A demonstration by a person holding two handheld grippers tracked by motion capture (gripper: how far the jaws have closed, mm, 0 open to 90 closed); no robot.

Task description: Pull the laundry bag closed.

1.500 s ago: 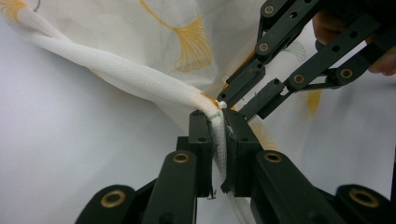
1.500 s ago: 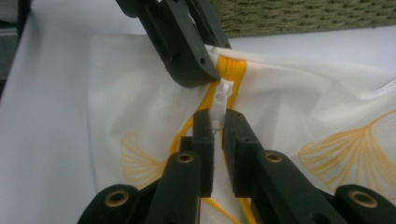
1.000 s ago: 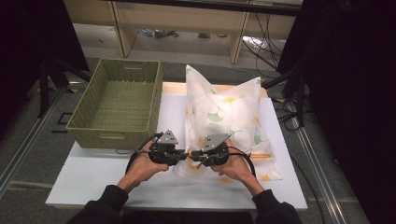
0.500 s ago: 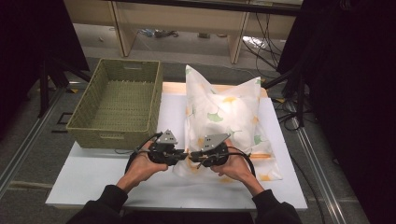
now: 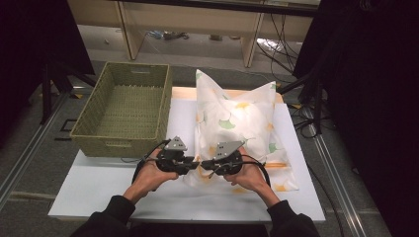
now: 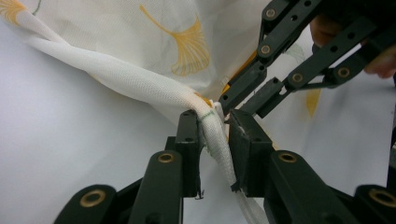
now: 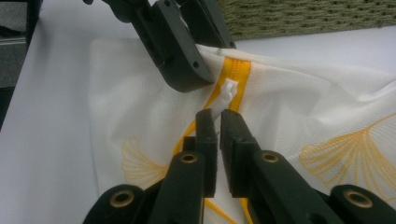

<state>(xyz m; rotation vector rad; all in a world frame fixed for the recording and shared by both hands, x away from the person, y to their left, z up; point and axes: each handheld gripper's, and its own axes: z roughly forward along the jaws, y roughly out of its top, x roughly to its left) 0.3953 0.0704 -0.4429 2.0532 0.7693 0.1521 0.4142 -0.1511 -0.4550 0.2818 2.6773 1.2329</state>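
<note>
A white pillow point(image 5: 237, 123) in a case printed with yellow and green leaves lies on the white table point(image 5: 99, 182). Both grippers meet at the case's near left corner. My left gripper point(image 5: 195, 165) point(image 6: 215, 116) is shut on the rolled edge of the pillowcase point(image 6: 140, 79). Its jaws have just been opening a little, with the fabric still filling the gap between them. My right gripper point(image 5: 206, 167) point(image 7: 218, 114) is shut on the small white zipper pull point(image 7: 227, 91) on the yellow zipper tape point(image 7: 236, 74), and its jaws have just closed tighter.
A woven olive basket point(image 5: 123, 108), with nothing in it, stands on the table's left side beside the pillow. Bare white table lies in front of the basket and along the near edge. Shelving and cables sit beyond the table's far edge.
</note>
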